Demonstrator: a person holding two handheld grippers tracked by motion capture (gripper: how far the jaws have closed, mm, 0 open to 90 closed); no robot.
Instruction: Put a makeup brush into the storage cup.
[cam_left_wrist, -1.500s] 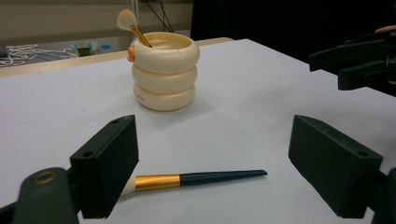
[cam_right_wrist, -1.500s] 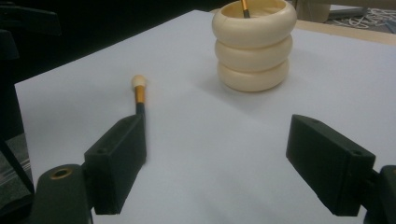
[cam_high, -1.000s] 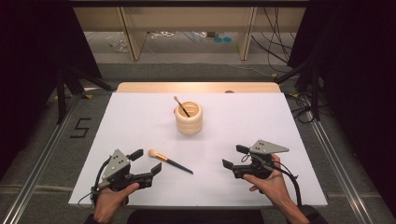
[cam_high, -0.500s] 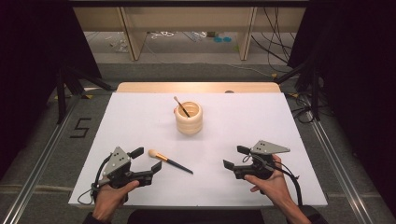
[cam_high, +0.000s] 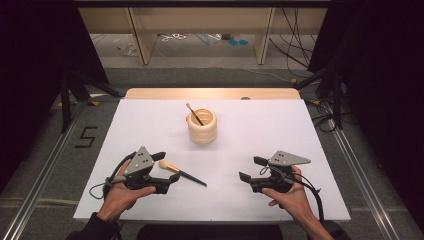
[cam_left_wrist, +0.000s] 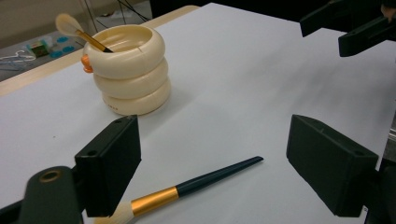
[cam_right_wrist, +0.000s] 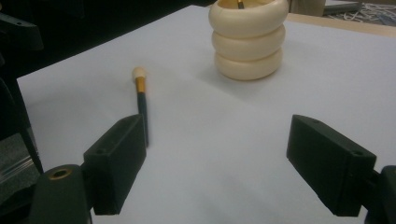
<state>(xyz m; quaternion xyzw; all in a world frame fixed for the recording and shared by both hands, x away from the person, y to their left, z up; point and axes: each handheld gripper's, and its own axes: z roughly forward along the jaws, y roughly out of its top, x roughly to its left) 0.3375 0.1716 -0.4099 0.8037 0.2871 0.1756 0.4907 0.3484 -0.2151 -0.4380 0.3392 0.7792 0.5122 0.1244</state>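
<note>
Both hands come in from the near edge, each holding a gripper low over the counter. The left gripper (cam_high: 167, 172) has its jaws spread wide, gripping nothing. The right gripper (cam_high: 252, 168) likewise, jaws apart, pointing left.

A black numeral 5 (cam_high: 86, 137) marked on the grey floor (cam_high: 45, 165), left of the white table (cam_high: 150, 120)

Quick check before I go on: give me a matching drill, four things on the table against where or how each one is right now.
Things:
1. brush with dark handle
2. ringed cup
3. left claw
4. right claw

States:
A. upright at mid-table, a second brush standing in it
B. open, over bare sheet
C. lying flat on the white sheet
D. open, right by the brush's bristle end

Pairs: 1-C, 2-A, 3-D, 4-B
</note>
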